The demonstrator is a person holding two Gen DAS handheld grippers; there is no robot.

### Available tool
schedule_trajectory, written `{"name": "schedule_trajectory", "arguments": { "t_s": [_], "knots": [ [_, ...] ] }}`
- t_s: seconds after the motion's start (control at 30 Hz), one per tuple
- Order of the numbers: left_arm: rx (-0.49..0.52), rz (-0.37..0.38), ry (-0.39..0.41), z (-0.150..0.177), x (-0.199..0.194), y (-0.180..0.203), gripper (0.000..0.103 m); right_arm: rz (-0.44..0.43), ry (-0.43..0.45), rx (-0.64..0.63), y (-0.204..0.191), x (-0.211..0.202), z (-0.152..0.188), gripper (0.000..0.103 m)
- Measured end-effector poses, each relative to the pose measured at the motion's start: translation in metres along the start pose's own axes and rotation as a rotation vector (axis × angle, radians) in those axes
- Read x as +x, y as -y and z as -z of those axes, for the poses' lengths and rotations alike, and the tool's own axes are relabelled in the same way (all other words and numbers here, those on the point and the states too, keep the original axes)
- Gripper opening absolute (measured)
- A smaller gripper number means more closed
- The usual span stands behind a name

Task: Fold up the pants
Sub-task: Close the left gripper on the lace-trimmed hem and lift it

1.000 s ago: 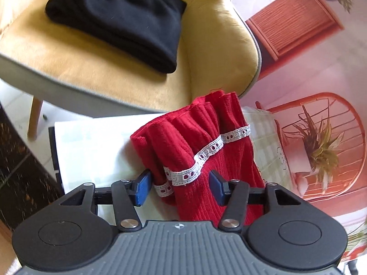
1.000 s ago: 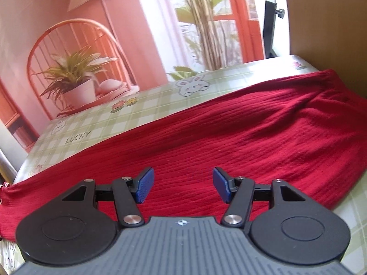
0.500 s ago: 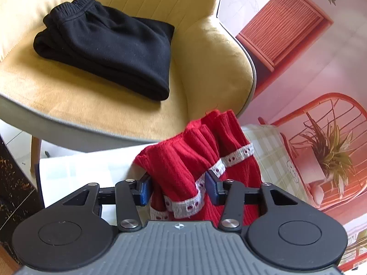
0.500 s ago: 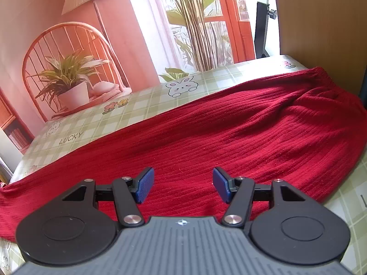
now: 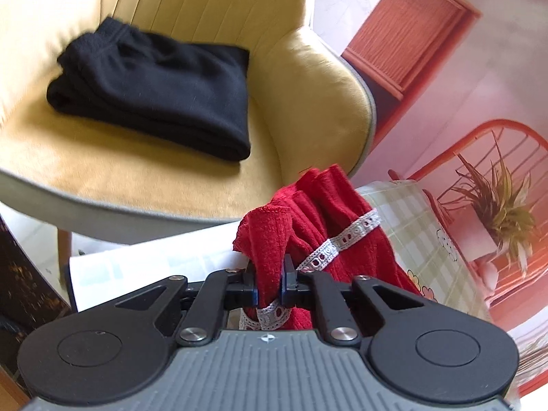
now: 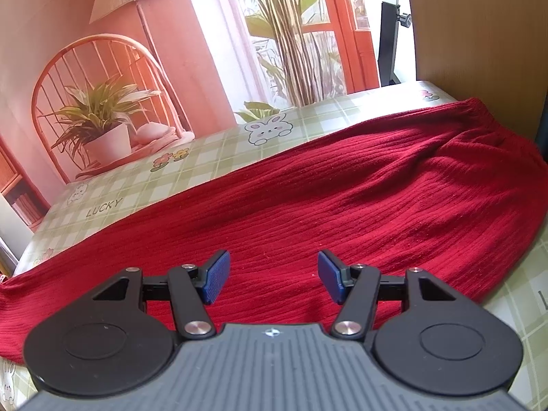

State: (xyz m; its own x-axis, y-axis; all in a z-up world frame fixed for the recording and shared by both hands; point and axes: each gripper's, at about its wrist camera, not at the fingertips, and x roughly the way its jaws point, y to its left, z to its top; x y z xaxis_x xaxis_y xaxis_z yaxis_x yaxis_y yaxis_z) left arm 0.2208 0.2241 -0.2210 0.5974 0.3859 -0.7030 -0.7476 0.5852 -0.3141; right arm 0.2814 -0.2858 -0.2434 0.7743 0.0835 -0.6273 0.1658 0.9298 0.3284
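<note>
Left wrist view: the left gripper (image 5: 269, 286) is seen nearest the lens, its jaws closing, with a bunched fold of the red pants (image 5: 328, 226) pinched between the blue pads at the hem end. A white lace trim (image 5: 342, 239) is noted running across the gathered hem, part of it looped below the pads. The cuff is held raised above a white sheet (image 5: 144, 263) at the table edge, and the green checked tablecloth (image 5: 411, 219) is visible just to the right of the fabric. Farther back, a yellow armchair (image 5: 308, 102) is recorded, with a folded black garment (image 5: 154, 92) lying on its seat, well apart from the red fabric. Beyond that, an orange backdrop with a printed chair and potted plant (image 5: 496, 198) is seen. Right wrist view: the right gripper (image 6: 274, 275) is observed with its fingers spread apart, nothing between the pads, poised over the red pants (image 6: 342, 188). The garment is laid lengthwise across the checked tablecloth (image 6: 191, 157), stretching from the lower left to a wider end near a wooden panel (image 6: 479, 34) at upper right. A rabbit print (image 6: 269, 130) and the word LUCKY (image 6: 102, 207) are noted on the cloth behind the pants.
</note>
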Motion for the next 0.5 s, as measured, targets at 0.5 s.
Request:
{"name": "schedule_trajectory", "arguments": {
  "t_s": [0.5],
  "knots": [
    [0.446,0.316,0.123,0.05,-0.074,0.171,0.01,-0.019,0.011,0.102,0.032,0.002,0.001,0.06]
  ]
}}
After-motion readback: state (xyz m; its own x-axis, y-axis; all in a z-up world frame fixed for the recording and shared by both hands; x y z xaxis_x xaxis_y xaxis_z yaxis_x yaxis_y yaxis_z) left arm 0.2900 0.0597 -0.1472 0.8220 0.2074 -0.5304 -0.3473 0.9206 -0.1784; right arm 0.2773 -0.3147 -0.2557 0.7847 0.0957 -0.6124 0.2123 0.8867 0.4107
